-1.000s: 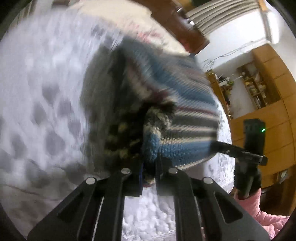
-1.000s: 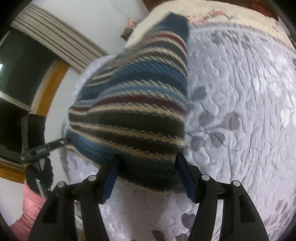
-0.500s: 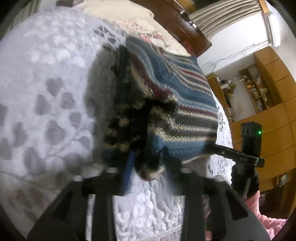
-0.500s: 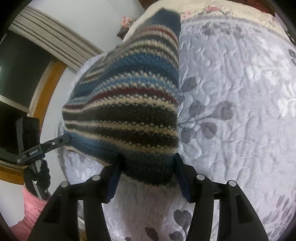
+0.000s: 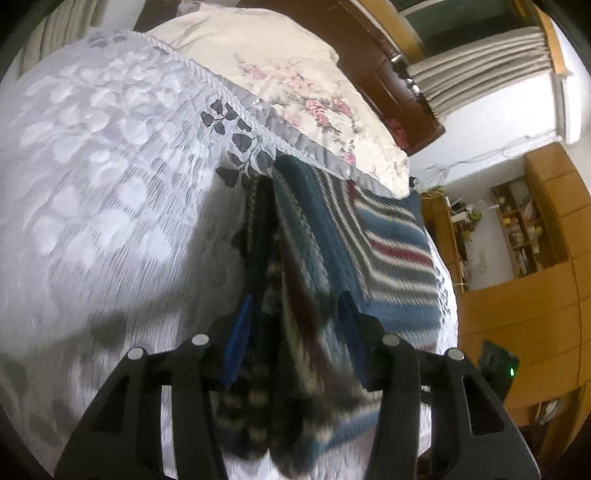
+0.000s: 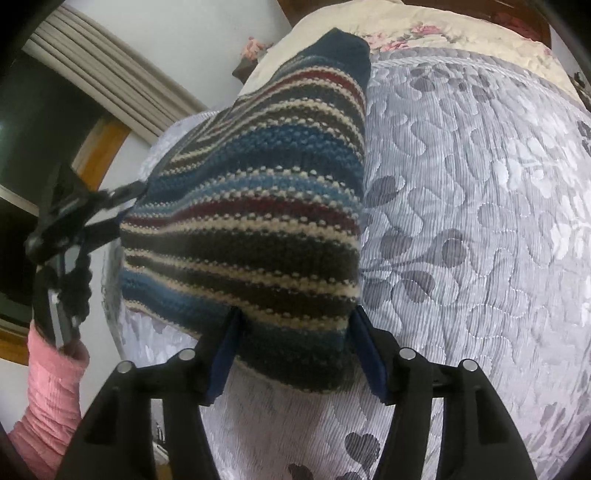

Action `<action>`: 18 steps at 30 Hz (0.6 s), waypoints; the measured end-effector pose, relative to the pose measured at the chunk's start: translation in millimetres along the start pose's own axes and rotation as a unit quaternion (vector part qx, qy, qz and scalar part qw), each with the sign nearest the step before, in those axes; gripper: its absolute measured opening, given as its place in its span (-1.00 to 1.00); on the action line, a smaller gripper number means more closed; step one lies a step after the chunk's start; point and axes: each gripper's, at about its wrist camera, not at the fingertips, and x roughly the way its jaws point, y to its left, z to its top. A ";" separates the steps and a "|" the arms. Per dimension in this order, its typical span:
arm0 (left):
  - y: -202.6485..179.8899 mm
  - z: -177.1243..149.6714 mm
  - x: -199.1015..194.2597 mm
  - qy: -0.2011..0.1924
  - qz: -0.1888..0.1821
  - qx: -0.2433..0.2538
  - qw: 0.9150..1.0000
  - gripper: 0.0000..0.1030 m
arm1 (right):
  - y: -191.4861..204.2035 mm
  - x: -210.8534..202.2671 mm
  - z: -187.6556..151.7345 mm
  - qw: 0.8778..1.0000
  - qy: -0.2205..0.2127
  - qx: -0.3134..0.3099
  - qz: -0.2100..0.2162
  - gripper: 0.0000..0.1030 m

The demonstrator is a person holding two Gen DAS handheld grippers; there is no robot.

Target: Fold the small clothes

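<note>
A bed covered by a pale grey quilted bedspread with a darker leaf and heart pattern (image 6: 480,221) fills most of both views; in the left wrist view it spreads over the left half of the frame (image 5: 92,184). At the head of the bed lies a cream pillow printed with pink roses (image 5: 288,74), seen at the top centre of the left wrist view and along the top edge of the right wrist view (image 6: 424,33).

On the bedspread lies the knitted sweater striped in blue, dark red, cream and charcoal (image 6: 251,221), occupying the centre of the right wrist view. In the left wrist view it runs from the middle to the lower centre of the frame (image 5: 391,258), its near edge bunched and blurred.

The left gripper (image 5: 295,332), at the bottom of its view, has its jaws spread apart with the bunched sweater edge between them; whether the blue pads touch the knit is unclear. The right gripper (image 6: 295,343) likewise has its jaws wide apart, straddling the near hem of the sweater.

At the lower left of the right wrist view, a pink ribbed sleeve (image 6: 48,398) shows below the left gripper's handle.
</note>
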 end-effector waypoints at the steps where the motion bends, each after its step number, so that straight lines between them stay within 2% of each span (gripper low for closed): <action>1: -2.9 4.1 3.2 0.003 -0.008 -0.003 1.000 -0.15 | 1.4 3.1 1.2 1.000 0.000 0.001 0.001 0.19; 3: -5.6 5.9 10.6 0.007 -0.032 -0.006 0.999 -0.74 | -0.7 4.6 1.5 1.000 0.001 0.003 0.001 0.19; 6: -15.4 3.6 9.3 -0.006 -0.030 0.018 0.999 -0.78 | -2.1 3.3 -1.2 1.000 0.000 0.005 0.001 0.20; 8: -12.4 1.3 11.0 -0.002 0.004 0.026 1.000 -0.79 | -1.4 6.2 -2.2 1.000 0.001 0.006 0.003 0.21; 11: 8.2 1.8 17.8 0.014 0.000 0.002 1.000 -0.78 | 0.4 9.8 -0.2 1.000 0.004 0.003 0.003 0.23; 13: 6.8 2.7 18.7 0.017 -0.002 0.014 1.000 -0.77 | 2.8 14.0 2.4 1.000 0.006 0.002 0.000 0.24; 18: -2.3 4.5 2.1 0.014 -0.014 0.015 1.000 -0.50 | 5.0 13.2 7.5 1.000 0.007 -0.001 0.002 0.24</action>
